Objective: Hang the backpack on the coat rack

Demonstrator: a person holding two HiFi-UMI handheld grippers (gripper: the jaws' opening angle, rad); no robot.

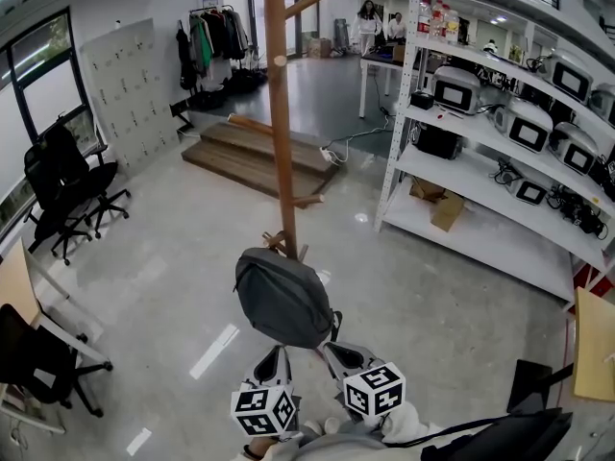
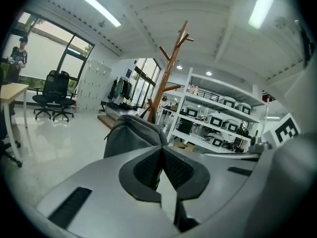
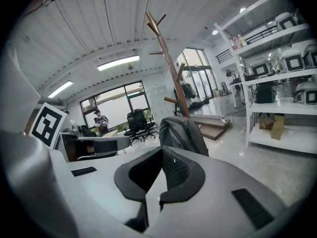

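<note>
A grey backpack (image 1: 283, 296) sits upright against the foot of the wooden coat rack (image 1: 279, 113), its top near the rack's lowest pegs. What bears its weight is hidden. My left gripper (image 1: 278, 351) and right gripper (image 1: 332, 349) are side by side just below its near edge, both shut. In the left gripper view the jaws (image 2: 161, 150) meet with nothing showing between them; the backpack (image 2: 131, 135) and the rack (image 2: 168, 78) stand ahead. The right gripper (image 3: 161, 150) shows the same, with the backpack (image 3: 181, 133) before the rack (image 3: 171, 68).
White shelving (image 1: 500, 161) loaded with devices runs along the right. Black office chairs (image 1: 67, 185) stand at the left, another chair (image 1: 29, 358) by a desk (image 1: 14, 286). A low wooden platform (image 1: 255, 152) lies behind the rack. People (image 1: 370, 22) stand far back.
</note>
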